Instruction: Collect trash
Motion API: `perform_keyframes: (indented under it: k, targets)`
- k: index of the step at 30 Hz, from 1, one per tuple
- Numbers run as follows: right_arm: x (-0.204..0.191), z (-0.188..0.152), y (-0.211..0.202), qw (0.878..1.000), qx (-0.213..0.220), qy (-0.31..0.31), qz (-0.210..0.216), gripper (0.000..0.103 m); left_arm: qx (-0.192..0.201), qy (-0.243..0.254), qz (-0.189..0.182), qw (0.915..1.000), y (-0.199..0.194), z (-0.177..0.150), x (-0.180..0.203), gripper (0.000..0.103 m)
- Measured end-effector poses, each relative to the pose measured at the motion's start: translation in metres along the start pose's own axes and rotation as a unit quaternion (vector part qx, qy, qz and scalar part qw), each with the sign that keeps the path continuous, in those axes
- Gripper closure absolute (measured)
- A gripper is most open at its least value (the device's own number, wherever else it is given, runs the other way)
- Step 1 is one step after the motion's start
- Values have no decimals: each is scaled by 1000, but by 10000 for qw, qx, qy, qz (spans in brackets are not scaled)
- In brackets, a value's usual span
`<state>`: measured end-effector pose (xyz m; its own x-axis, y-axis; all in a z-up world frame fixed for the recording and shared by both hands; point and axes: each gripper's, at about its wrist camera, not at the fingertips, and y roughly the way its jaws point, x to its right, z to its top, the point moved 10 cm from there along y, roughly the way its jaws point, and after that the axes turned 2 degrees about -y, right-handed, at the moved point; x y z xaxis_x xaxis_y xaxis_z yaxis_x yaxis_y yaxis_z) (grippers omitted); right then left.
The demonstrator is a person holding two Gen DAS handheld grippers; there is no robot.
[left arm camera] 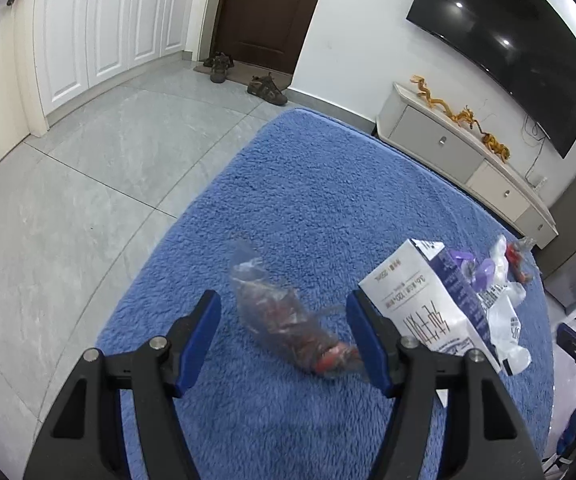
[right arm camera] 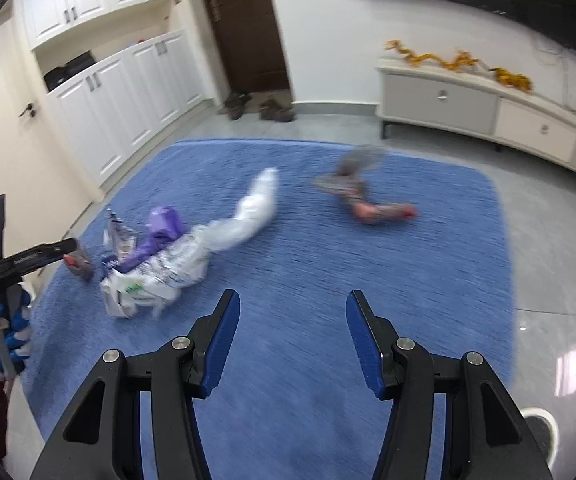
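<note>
Left wrist view: the left gripper [left arm camera: 284,330] hangs open and tilted down over the blue rug [left arm camera: 327,200], straddling a clear plastic wrapper [left arm camera: 288,320] without pinching it; lowering further before closing would likely secure it. Just right lies a milk carton [left arm camera: 427,304]. The right gripper [right arm camera: 291,332] is open, empty, above bare rug.

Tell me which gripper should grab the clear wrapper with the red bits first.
Left. The left gripper is open with that clear wrapper lying right between its fingers on the blue rug. The right gripper is open over bare rug, with the wrappers farther ahead.
</note>
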<state>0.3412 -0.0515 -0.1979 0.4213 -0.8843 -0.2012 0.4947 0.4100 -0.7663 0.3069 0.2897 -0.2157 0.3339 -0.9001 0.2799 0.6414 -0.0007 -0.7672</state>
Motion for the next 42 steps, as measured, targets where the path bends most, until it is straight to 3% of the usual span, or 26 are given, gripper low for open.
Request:
perform_keyframes:
  k: [3, 10, 12, 14, 17, 18, 20, 26, 34, 38, 42]
  targets:
    - [-17, 13, 24, 9998, -56, 10, 214, 48, -53, 25, -79, 10000, 8, -2, 2, 55]
    - [-19, 51, 82, 9993, -98, 296, 192, 48, -125, 157, -192, 9996, 21, -12, 5, 78]
    - [-17, 55, 94, 9989, -139, 397, 220, 48, -142, 160, -309, 9993, 22, -13, 7, 91]
    - [-14, 58, 107, 9983, -182, 508, 220, 49, -118, 168, -339, 9992, 22, -14, 8, 94]
    - [-11, 57, 121, 9970, -283, 655, 309, 59, -26, 263, -394, 9989, 17, -13, 14, 99]
    - [-9, 55, 124, 9965, -308, 694, 353, 70, 28, 317, -429, 9986, 11, -14, 19, 99]
    - [-10, 53, 124, 9958, -294, 740, 455, 70, 139, 433, -464, 9979, -2, -14, 25, 99]
    - [-12, 31, 82, 9978, -203, 436, 462, 71, 291, 811, -791, 9931, -47, -28, 58, 99]
    - [14, -32, -19, 9991, -120, 298, 269, 71, 191, 1579, -1342, 9781, -91, -71, 136, 99]
    - [43, -72, -66, 9986, -7, 529, 2, 71, 13, 1996, -1680, 9654, -105, -102, 185, 99]
    - [92, -116, -111, 9939, 120, 1048, -313, 71, -213, 2508, -1980, 9473, -113, -140, 241, 99]
